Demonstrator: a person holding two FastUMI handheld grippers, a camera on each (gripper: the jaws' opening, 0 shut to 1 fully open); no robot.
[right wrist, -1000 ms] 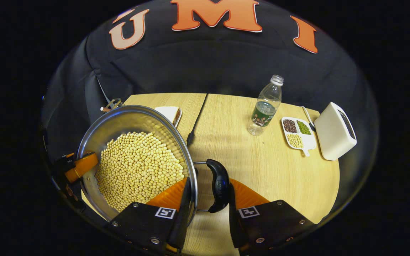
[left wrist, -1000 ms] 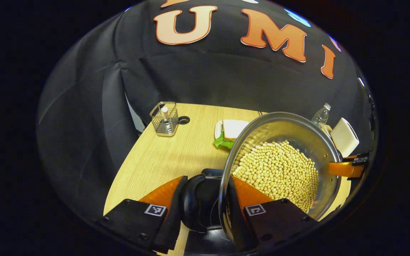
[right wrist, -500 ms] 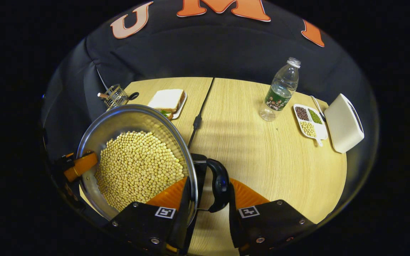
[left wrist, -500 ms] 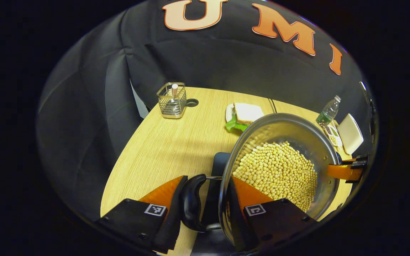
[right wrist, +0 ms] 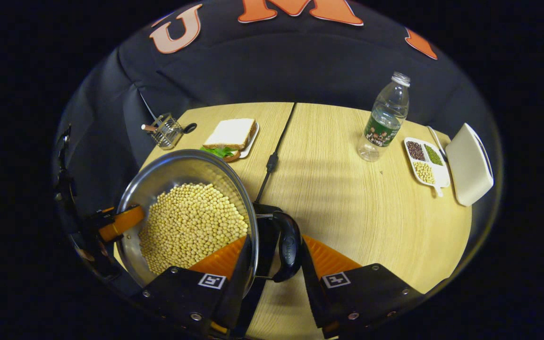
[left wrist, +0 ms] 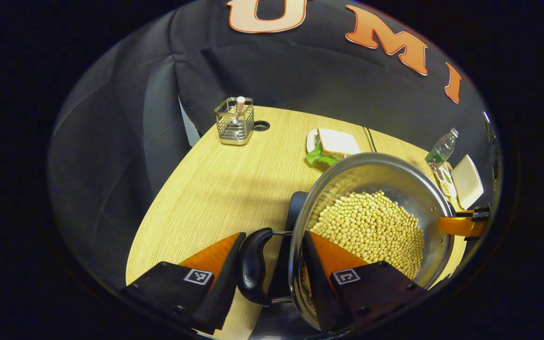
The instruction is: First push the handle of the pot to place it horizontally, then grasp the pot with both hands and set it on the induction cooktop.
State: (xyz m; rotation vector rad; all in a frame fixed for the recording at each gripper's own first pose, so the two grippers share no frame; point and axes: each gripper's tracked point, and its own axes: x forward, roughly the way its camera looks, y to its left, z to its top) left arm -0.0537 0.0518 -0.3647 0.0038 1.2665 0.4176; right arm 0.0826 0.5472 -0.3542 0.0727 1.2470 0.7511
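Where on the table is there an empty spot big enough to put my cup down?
The widest bare patch of table lies between the black cable and the water bottle. More bare wood sits between the wire basket and the pot of beans. It is crowded by the bean dish and white box.

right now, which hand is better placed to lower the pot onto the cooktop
Neither alone: left gripper and right gripper each clamp a handle of the pot, cooktop beneath both; lower together.
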